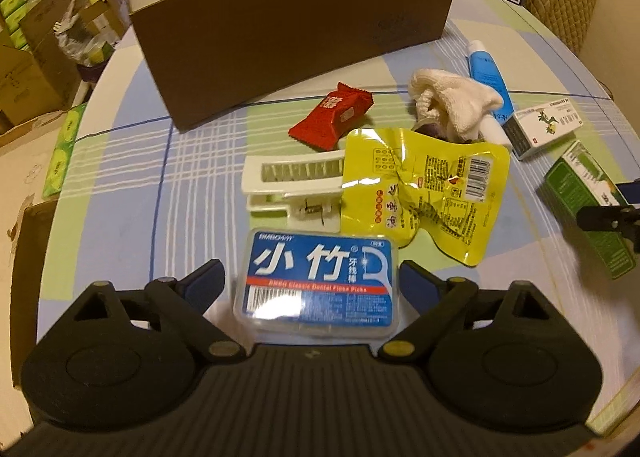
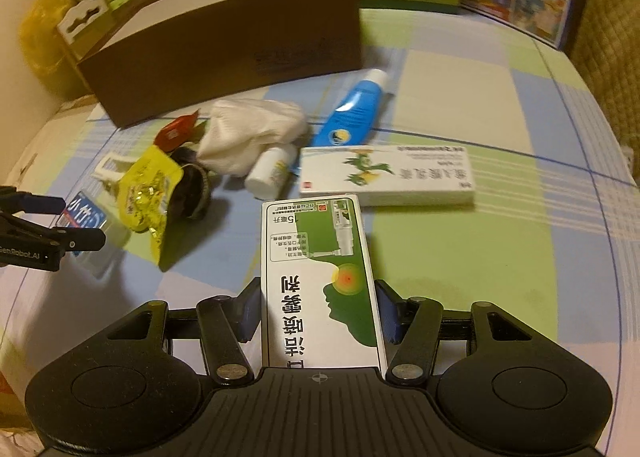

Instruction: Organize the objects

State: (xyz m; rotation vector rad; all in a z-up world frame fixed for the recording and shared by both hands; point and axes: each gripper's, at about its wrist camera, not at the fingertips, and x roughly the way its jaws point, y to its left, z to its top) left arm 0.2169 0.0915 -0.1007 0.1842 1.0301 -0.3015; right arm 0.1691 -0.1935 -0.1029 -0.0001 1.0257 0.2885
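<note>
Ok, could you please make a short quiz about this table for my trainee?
1. True or false: in the left wrist view, the brown cardboard box stands farther from the camera than the red packet.
2. What is between the jaws of the right gripper? A) a blue tube B) the green and white box C) a white cloth
3. What colour is the crumpled packet that partly covers the white clip?

Key: 1 true; 2 B; 3 yellow.
</note>
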